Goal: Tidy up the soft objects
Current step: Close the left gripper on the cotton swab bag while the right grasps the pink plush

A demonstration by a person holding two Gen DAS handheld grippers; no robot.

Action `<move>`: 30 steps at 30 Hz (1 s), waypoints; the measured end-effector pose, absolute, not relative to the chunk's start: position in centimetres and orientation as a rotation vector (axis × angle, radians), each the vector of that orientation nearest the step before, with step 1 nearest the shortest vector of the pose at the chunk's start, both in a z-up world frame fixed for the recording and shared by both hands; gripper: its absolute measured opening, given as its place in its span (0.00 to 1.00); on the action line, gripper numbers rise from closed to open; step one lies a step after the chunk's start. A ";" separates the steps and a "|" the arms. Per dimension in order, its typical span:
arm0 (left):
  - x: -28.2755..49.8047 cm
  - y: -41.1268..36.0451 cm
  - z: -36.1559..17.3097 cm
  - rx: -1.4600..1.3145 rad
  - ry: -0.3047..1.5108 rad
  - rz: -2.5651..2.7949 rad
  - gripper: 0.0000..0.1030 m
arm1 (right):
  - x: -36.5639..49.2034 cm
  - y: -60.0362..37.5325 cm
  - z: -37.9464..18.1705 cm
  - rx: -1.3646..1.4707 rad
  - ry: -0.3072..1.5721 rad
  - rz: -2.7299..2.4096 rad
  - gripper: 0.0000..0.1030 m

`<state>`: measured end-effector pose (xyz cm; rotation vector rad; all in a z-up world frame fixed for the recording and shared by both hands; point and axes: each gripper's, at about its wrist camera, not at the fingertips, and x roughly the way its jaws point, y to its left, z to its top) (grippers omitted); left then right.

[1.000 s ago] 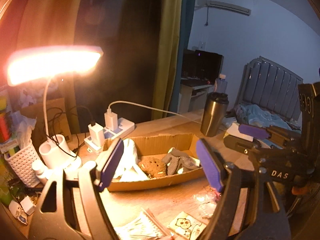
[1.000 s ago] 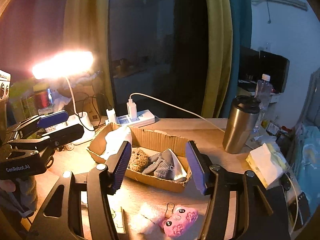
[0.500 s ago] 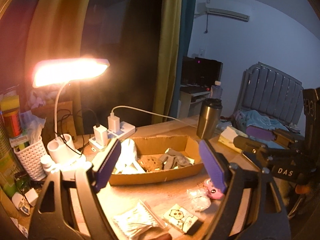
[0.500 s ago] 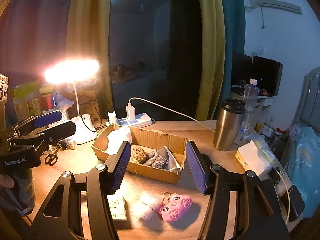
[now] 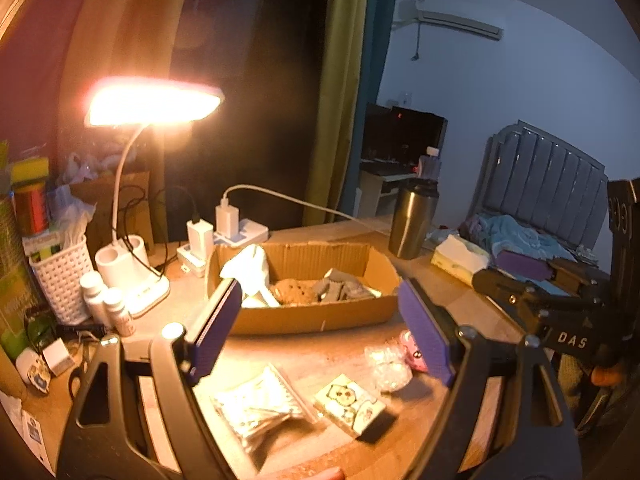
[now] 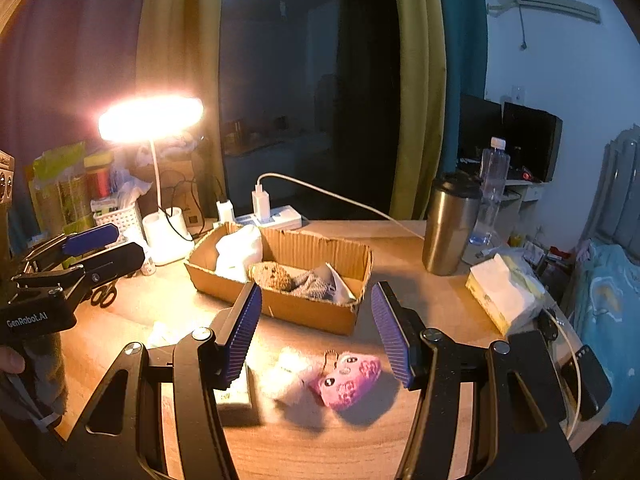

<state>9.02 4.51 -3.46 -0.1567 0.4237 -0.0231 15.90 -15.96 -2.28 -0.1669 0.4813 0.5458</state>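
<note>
**Both grippers empty above the desk, two soft toys not yet boxed**

The right gripper (image 6: 316,330) hangs with jaws spread wide and nothing between them, above the pink plush keychain (image 6: 346,378) and the white fluffy pom-pom (image 6: 290,376), which lie touching near the desk's front edge. The left gripper (image 5: 320,332) is likewise released and empty, over a cotton-swab packet (image 5: 260,404) and a cartoon-printed pack (image 5: 352,402). The cardboard box (image 6: 308,312), mid-desk, already contains a white plush, a brown fuzzy ball and grey knitwear. The step in hand looks like reaching for the next soft item. The right gripper probably needs to drop, straddle the pink plush and clamp gently, clear of its chain.
</note>
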 end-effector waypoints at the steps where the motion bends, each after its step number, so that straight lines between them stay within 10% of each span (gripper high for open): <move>1: 8.9 4.5 -3.7 -0.157 0.428 -0.022 0.79 | 15.8 -16.1 -2.6 -0.167 0.488 0.545 0.59; 30: 11.3 5.8 -13.2 -0.174 0.699 0.115 0.79 | 19.1 -18.8 -10.9 -0.105 0.670 0.503 0.59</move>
